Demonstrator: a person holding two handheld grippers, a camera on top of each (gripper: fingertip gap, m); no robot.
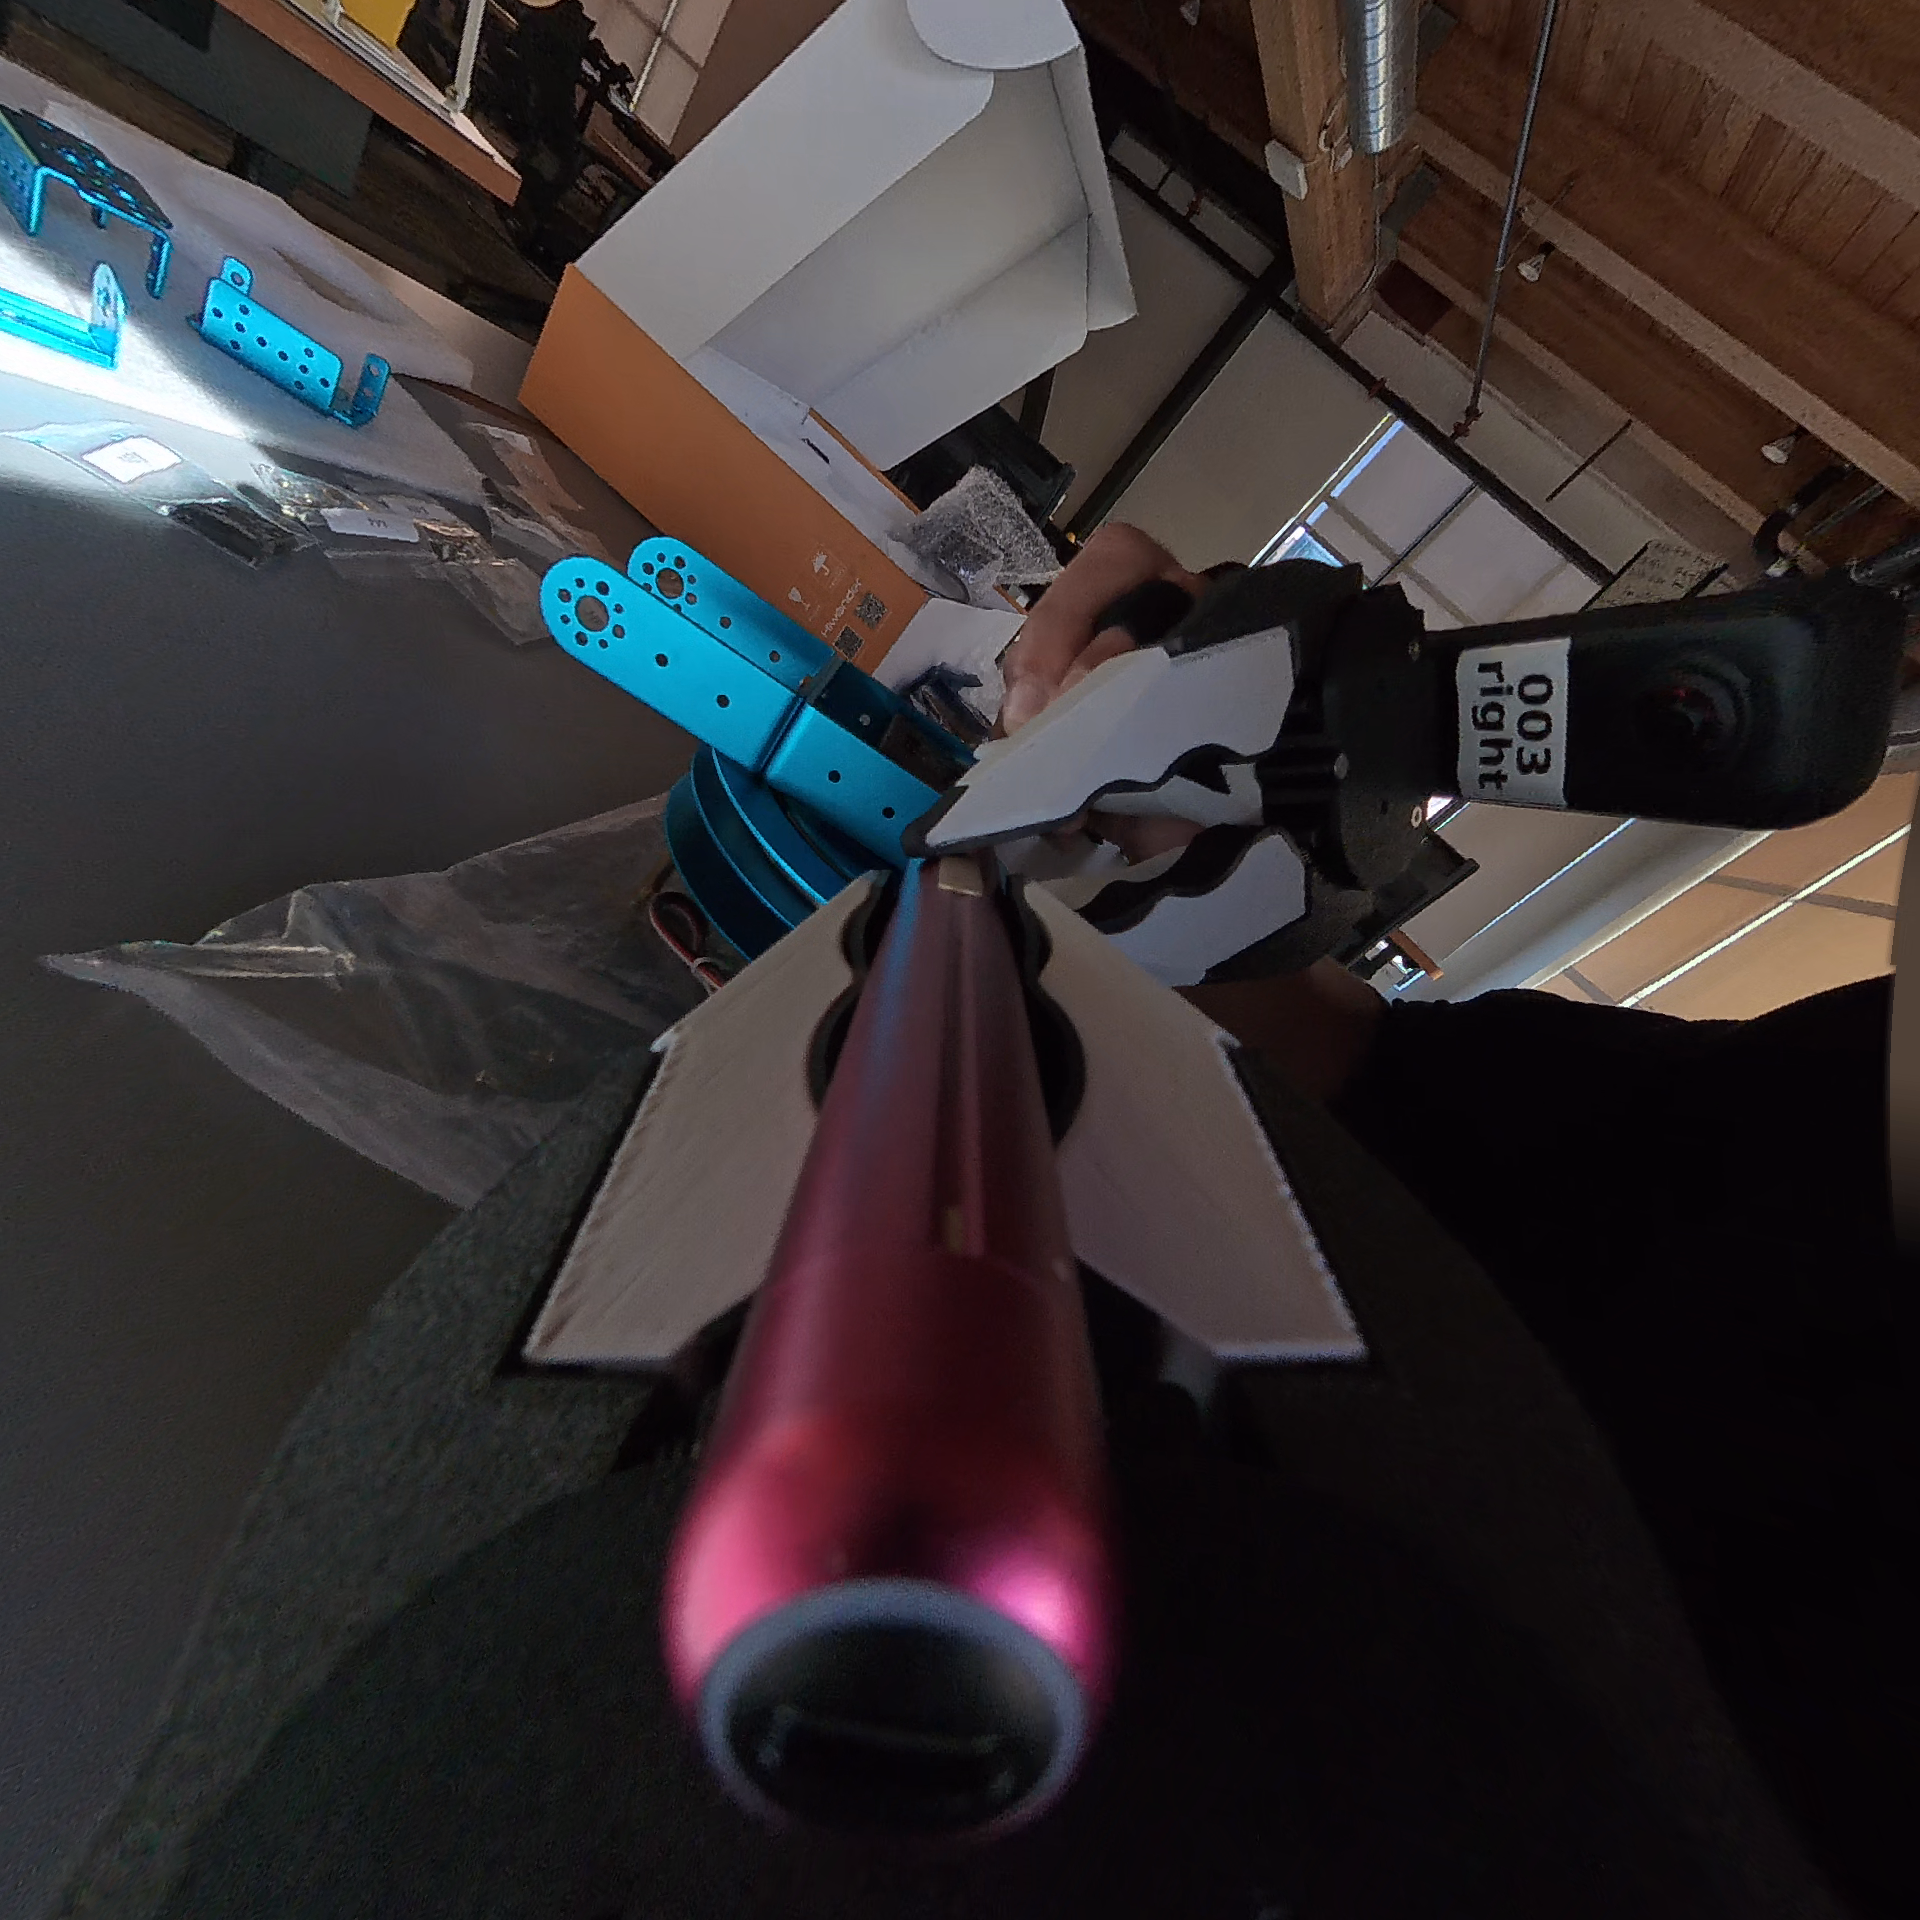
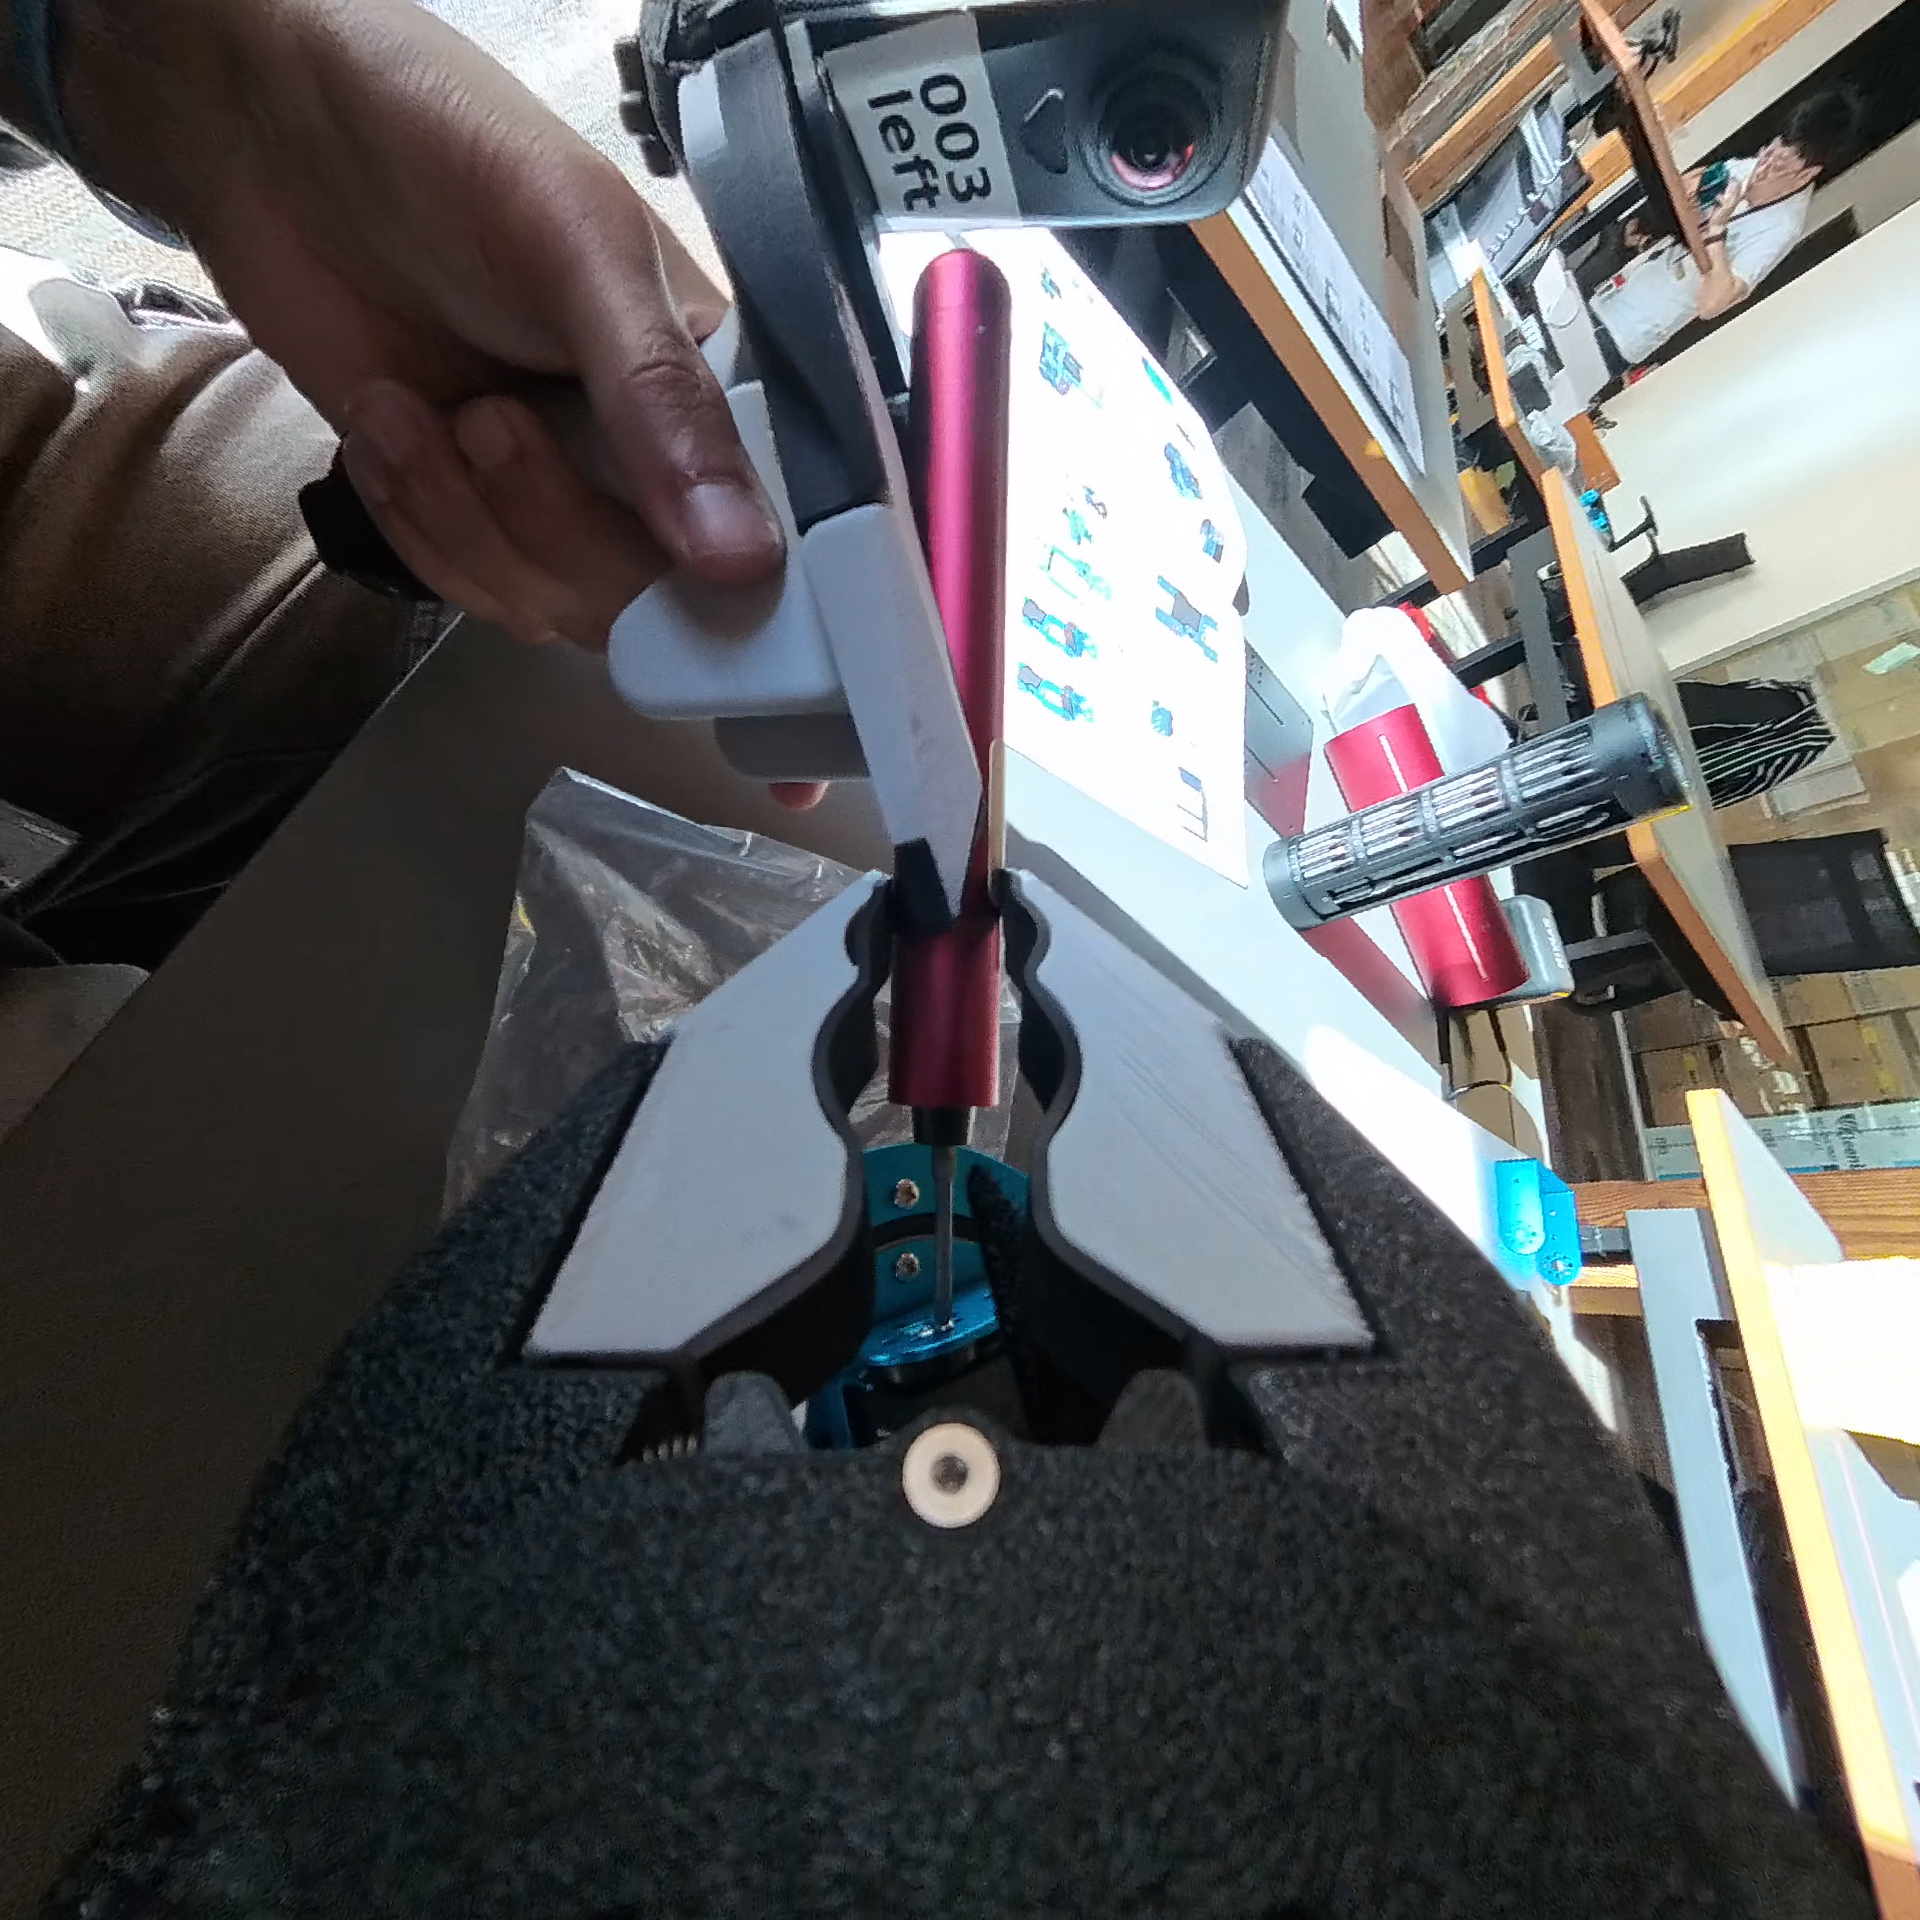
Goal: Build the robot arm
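Observation:
My left gripper [image 1: 940,883] is shut on a magenta screwdriver [image 1: 935,1195], whose handle runs back between the fingers toward the camera. In the right wrist view the screwdriver [image 2: 956,520] stands upright. Its thin bit rests on a screw in a blue metal assembly [image 2: 914,1262]. My right gripper [image 2: 948,888] has its fingers close together around that assembly, and the screwdriver shaft passes between its fingertips. In the left wrist view the blue assembly [image 1: 717,696], a round base with two upright arms, sits at the tips of the right gripper [image 1: 1003,868]. A hand holds each gripper.
An orange-and-white open box [image 1: 727,416] stands behind the assembly. Loose blue brackets [image 1: 291,343] and small parts bags [image 1: 364,520] lie at the far left. A clear plastic bag [image 1: 416,987] lies nearby. A printed sheet [image 2: 1122,582], a red case [image 2: 1423,862] and a black bit holder [image 2: 1475,821] are at the right. Left and right tips are no more than a few centimetres apart.

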